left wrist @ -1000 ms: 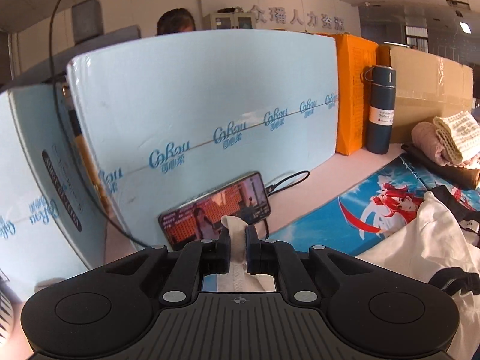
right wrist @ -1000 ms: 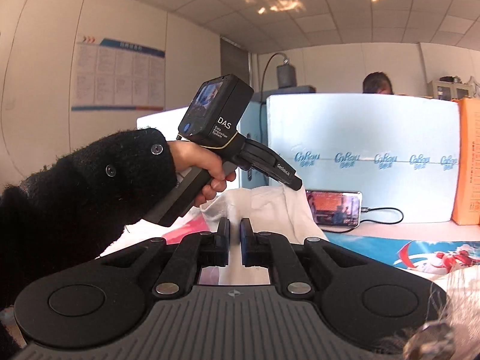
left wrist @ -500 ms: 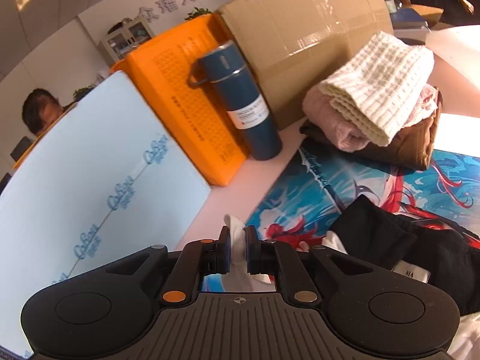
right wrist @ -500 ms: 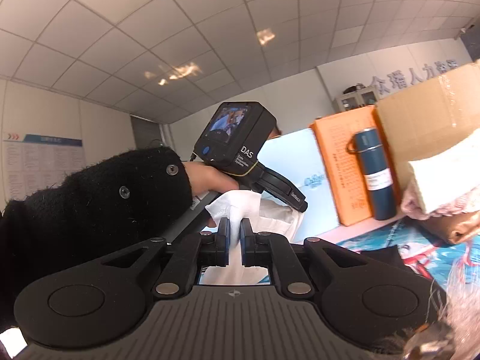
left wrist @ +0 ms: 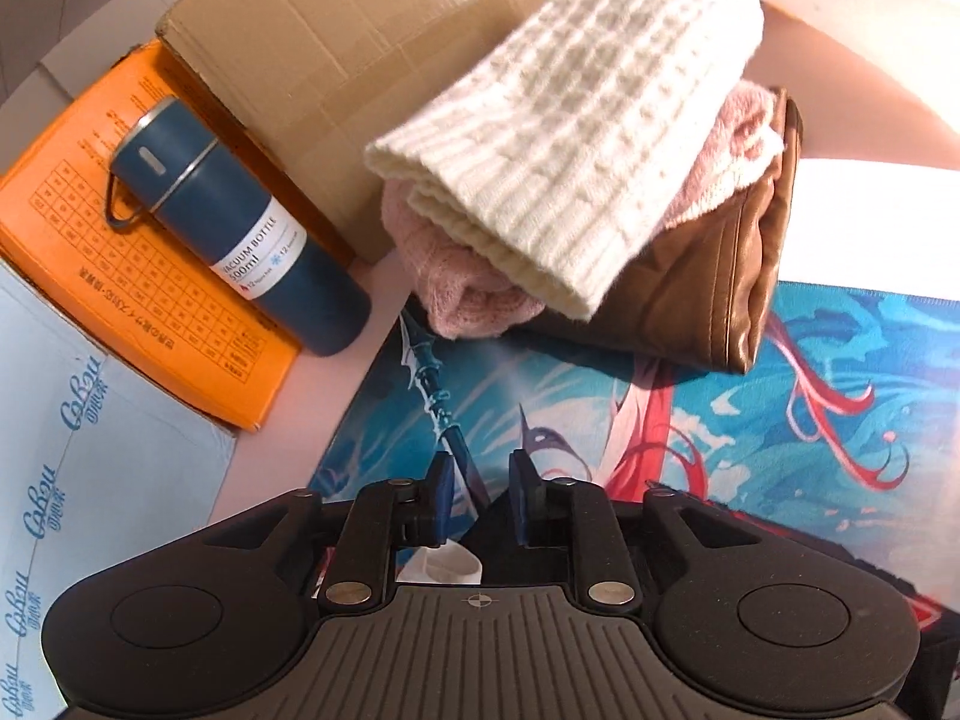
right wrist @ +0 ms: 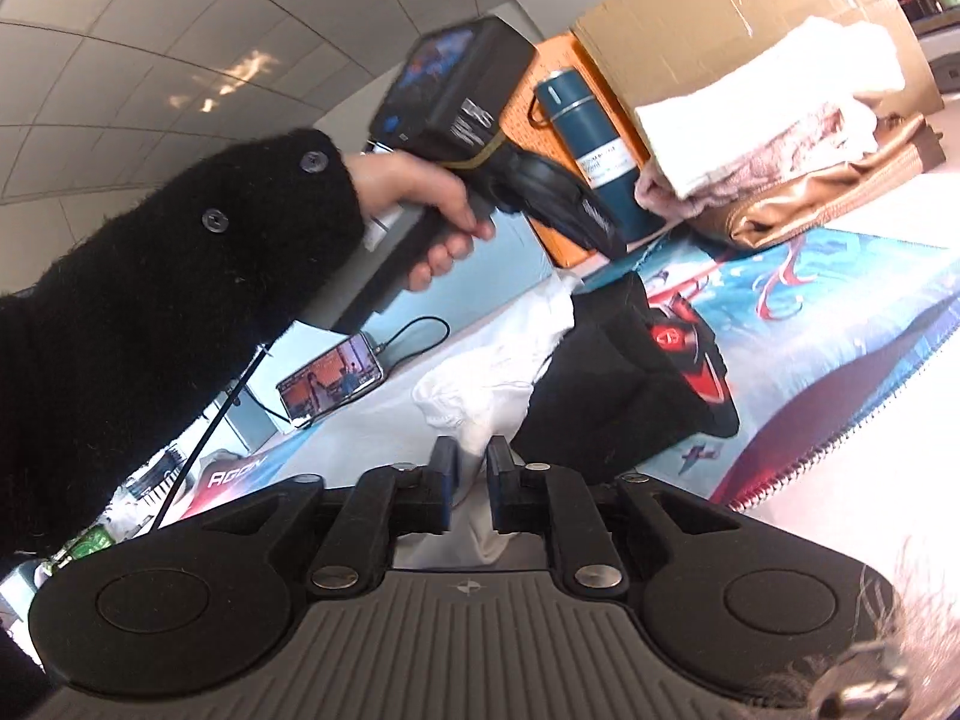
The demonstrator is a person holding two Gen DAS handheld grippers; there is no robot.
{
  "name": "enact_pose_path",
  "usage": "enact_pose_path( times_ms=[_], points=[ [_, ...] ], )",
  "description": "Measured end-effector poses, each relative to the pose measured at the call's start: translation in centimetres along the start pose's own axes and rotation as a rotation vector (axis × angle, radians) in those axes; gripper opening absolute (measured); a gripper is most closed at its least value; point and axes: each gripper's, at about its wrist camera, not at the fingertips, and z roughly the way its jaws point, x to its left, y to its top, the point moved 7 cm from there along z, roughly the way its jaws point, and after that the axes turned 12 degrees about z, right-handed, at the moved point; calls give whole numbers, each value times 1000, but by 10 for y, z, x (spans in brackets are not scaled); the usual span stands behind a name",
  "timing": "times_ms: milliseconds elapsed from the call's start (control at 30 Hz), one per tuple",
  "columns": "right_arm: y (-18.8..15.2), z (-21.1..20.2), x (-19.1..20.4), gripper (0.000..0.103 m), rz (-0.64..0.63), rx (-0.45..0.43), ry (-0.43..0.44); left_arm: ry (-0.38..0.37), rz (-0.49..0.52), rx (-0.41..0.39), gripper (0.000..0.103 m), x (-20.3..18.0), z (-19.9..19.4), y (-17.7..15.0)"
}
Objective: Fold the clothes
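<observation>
the left gripper (left wrist: 478, 501) has its jaws parted with a clear gap between the blue pads, and nothing sits between them; through the gap shows the printed blue mat (left wrist: 750, 420) and the dark tip of the garment just below. a small patch of white fabric (left wrist: 447, 564) lies under the gripper body, behind the pads and not pinched. in the right wrist view the same tool appears on the far left, held in the left hand (right wrist: 432, 210) with a black fuzzy sleeve (right wrist: 168, 288), its nose hanging just above the near end of the black and white garment (right wrist: 600, 384). that garment lies on the mat in the middle of the scene, its black part with a red print toward the right and its white part (right wrist: 480, 384) bunched toward the left and trailing near. the right gripper (right wrist: 471, 483) has its jaws only a little apart, with a strip of the white cloth running down between the pads; whether the pads actually pinch it cannot be told. far right on the mat is a stack of folded clothes: a cream knit (left wrist: 576, 138) on top, a pink knit (left wrist: 462, 282) under it, and a brown leather piece (left wrist: 720, 276) at the bottom. left of the stack stands a blue vacuum bottle (left wrist: 252, 240), against an orange box (left wrist: 120, 252) and a cardboard box (left wrist: 336, 42). a phone (right wrist: 330, 381) with a lit screen leans on the light blue foam board (left wrist: 90, 510) at left, a cable plugged in.
</observation>
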Motion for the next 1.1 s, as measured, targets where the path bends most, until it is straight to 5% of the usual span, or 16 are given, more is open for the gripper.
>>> enact_pose_path(
  times_ms=[33, 100, 267, 367, 433, 500, 667, 767, 833, 1100],
  points=[
    [-2, -2, -3, 42, 14, 12, 8, 6, -18, -33, 51, 5, -10, -1],
    [-2, -6, -1, 52, 26, 16, 55, 26, -45, -84, 74, 15, -28, -11],
    [0, 0, 1, 55, 53, 18, 42, 72, -199, -150, 79, 46, -64, -56],
    [2, 2, -1, 50, 67, 3, 8, 92, -314, -180, 82, 56, -80, -93],
    [3, 3, -2, 19, 59, -12, -16, 103, -370, -185, 83, 57, -87, -119],
    [5, 0, -4, 9, 47, -38, -28, 109, -431, -192, 83, 56, -93, -145],
    [10, -7, -6, 9, -54, -52, -172, 82, -562, -222, 85, 47, -108, -194],
    [10, -16, -10, 29, -51, -55, -217, 68, -620, -245, 86, 40, -118, -216],
    [16, -26, -14, 57, -27, -79, -241, 50, -638, -276, 88, 32, -126, -223],
    [29, -36, -26, 73, 252, 8, -242, -29, -628, -377, 97, 2, -147, -232]
  ],
)
